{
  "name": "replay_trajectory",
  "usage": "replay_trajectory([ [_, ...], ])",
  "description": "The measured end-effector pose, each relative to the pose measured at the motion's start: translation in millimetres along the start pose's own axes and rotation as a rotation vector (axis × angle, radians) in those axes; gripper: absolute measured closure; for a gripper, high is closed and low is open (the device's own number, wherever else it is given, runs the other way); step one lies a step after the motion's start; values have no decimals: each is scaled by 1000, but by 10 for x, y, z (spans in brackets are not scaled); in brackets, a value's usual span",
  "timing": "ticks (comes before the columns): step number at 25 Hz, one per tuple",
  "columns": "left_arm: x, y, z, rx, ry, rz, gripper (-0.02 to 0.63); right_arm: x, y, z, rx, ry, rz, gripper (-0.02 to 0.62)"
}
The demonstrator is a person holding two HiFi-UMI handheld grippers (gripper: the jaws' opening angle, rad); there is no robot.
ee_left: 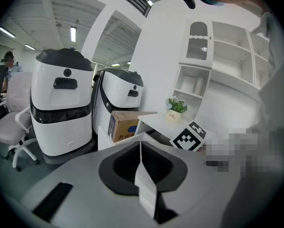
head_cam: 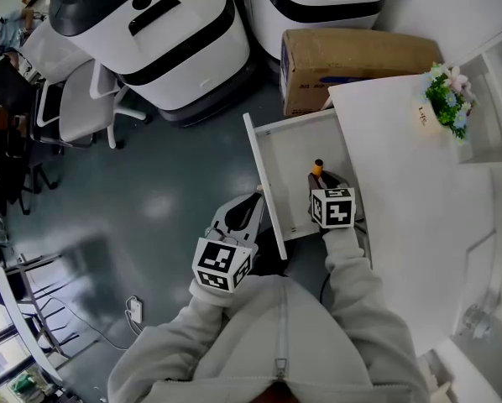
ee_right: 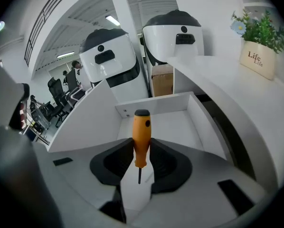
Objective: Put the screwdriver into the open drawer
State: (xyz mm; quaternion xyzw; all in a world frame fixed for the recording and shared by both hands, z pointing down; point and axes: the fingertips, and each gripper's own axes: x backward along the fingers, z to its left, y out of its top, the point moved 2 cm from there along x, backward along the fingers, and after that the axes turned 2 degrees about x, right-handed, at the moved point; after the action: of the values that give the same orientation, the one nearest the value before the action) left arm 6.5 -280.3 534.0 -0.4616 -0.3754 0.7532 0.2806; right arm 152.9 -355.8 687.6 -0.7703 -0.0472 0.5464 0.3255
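My right gripper [ee_right: 140, 161] is shut on an orange-handled screwdriver [ee_right: 141, 137], its black-capped handle pointing away from me over the white open drawer [ee_right: 180, 127]. In the head view the right gripper [head_cam: 326, 188] sits over the drawer [head_cam: 280, 154], and the screwdriver's [head_cam: 317, 169] orange handle sticks out ahead of it. My left gripper [head_cam: 243, 212] hangs to the left of the drawer's front panel, over the floor. In the left gripper view its jaws [ee_left: 141, 152] are pressed together with nothing between them.
The white desk [head_cam: 419, 208] runs along the drawer's right side and bears a small potted plant [head_cam: 447, 99]. A cardboard box [head_cam: 343, 61] and two large white-and-black machines [head_cam: 159, 32] stand beyond the drawer. An office chair [head_cam: 79, 107] stands on the floor at left.
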Motion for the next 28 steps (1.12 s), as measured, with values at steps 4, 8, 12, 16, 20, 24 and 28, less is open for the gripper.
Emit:
replay_trajectory([
  [4,-54,-2,-9,-3,6,3,581,-164,-1,-31,16,-9,29,476],
  [8,-74,-34,3,10,16,8,581,-315,-35,-59,20,-16,51,474],
  [12,-84,-67,47,21,31,15,581,-478,-61,-76,21,-20,79,476],
  [16,-102,-108,104,31,45,28,581,-622,-101,-108,18,-25,107,476],
  [20,-107,-134,186,42,62,40,581,-736,-109,-145,36,-37,125,476],
  [24,-104,-183,251,60,79,50,581,-849,-173,-200,24,-48,142,476],
  [28,-114,-236,303,73,90,56,581,-946,-261,-232,31,-56,182,476],
])
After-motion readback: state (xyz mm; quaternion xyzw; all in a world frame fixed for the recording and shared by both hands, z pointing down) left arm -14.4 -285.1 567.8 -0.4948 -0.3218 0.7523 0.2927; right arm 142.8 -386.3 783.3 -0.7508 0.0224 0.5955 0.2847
